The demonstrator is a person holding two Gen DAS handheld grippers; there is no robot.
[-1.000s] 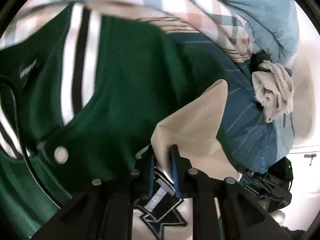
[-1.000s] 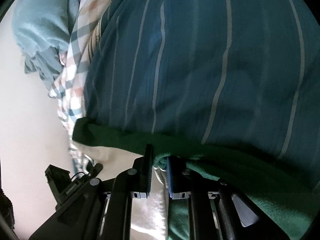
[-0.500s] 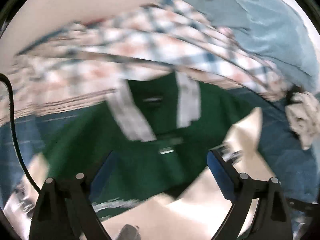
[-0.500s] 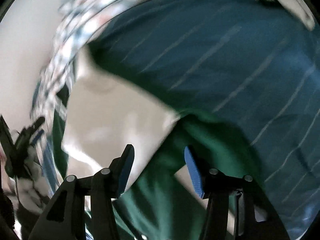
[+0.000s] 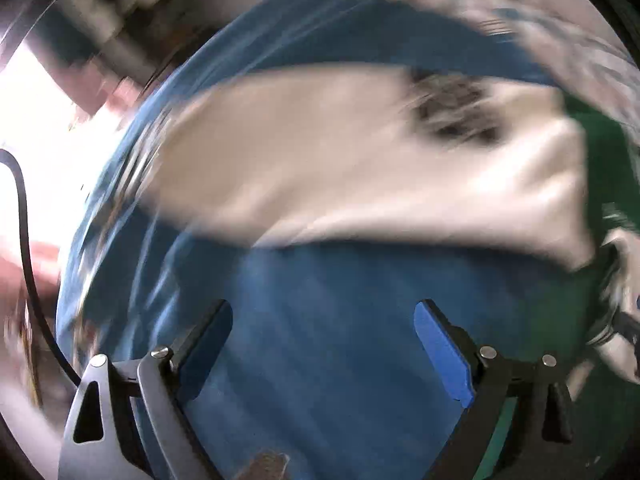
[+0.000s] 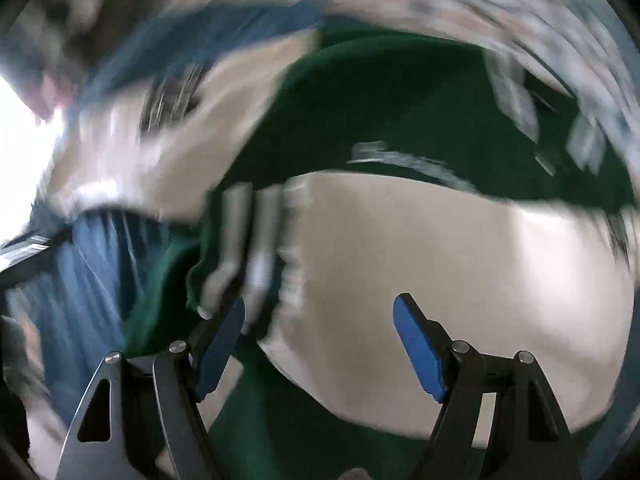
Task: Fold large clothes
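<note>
The garment is a green varsity jacket with cream sleeves and striped trim, lying on a blue striped bedsheet. Both views are motion-blurred. In the left wrist view a cream sleeve stretches across the sheet, with green jacket body at the right edge. My left gripper is open and empty over bare sheet, short of the sleeve. My right gripper is open and empty above the jacket, with a cream sleeve and striped cuff between and beyond its fingers.
A pale checked cloth lies beyond the jacket, also seen blurred in the left wrist view. A bright window or wall lies to the left. A black cable runs down the left side.
Both grippers let go of the jacket a second ago and opened wide. Both have since swung quickly; the left now looks at the sleeve over bare sheet, the right at the jacket.
</note>
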